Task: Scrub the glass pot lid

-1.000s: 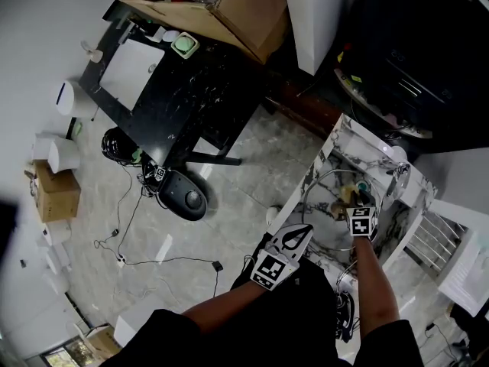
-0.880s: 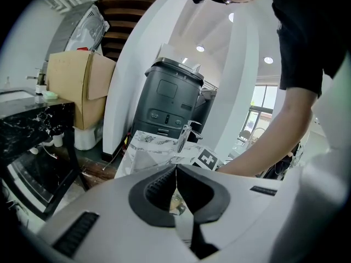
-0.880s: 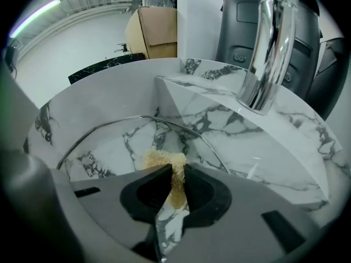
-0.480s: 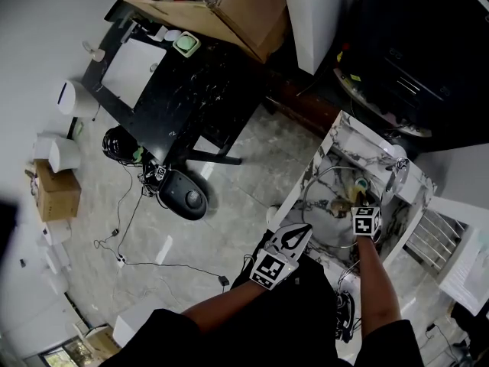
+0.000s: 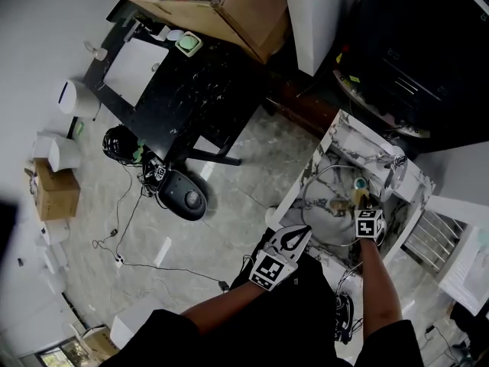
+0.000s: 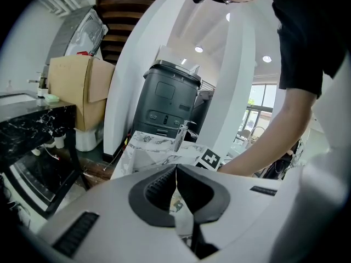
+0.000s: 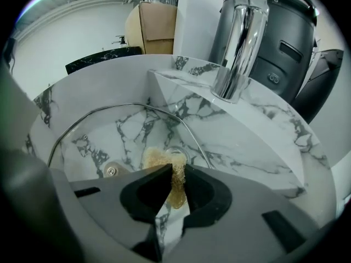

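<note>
**Right gripper holds the scrubber on the lid in the sink**

Your right gripper [image 7: 176,171] is closed on a yellowish fibre scrubber [image 7: 176,189]. The two jaws pinch it between their tips, and its free end spreads out in front of them and lies on the glass.

The glass pot lid [image 7: 123,138] lies flat in the marble sink [image 7: 274,127]. Its metal rim makes a wide arc across the basin, and the scrubber sits near the middle of the lid. The chrome faucet [image 7: 238,43] stands on the far right side of the sink, above the lid, apart from it.

In the head view the right gripper [image 5: 359,202] reaches over the lid [image 5: 327,205] from the near side.

Your left gripper [image 6: 176,171] is closed, jaw tips together with nothing between them. In the head view it [image 5: 298,232] hangs at the near left edge of the sink [image 5: 336,132], apart from the lid.

To the far left stands a black bench [image 5: 179,90], with a cardboard box [image 5: 229,10] at its far end.
</note>
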The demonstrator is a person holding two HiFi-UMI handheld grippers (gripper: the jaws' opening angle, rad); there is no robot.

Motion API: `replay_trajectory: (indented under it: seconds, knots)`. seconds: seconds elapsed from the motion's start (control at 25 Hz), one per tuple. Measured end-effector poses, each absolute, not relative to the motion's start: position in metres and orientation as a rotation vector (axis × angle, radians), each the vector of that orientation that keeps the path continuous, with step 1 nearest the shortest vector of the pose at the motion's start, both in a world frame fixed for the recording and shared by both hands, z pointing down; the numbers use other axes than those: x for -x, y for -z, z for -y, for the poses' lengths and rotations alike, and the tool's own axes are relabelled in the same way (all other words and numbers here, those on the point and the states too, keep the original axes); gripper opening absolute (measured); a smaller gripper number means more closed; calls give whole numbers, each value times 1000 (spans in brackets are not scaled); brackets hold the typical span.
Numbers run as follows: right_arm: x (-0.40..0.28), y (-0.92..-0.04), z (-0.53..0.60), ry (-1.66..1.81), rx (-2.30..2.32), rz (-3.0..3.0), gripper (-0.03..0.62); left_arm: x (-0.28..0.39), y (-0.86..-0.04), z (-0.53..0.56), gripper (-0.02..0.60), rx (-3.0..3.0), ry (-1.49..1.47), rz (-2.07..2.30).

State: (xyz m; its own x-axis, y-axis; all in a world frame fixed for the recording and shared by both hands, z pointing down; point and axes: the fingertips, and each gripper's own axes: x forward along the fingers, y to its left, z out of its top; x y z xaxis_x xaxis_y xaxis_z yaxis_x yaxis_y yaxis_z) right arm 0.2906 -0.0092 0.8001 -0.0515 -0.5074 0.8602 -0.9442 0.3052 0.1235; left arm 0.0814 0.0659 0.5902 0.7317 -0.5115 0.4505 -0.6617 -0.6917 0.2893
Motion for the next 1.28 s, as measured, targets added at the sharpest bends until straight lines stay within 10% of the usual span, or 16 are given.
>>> replay_trajectory:
  seconds: [1.28]
  knots:
    - [-298, -802, -65, -763, -1330, 1565, 64, -71, -576, -77, 17, -2532, -434, 880]
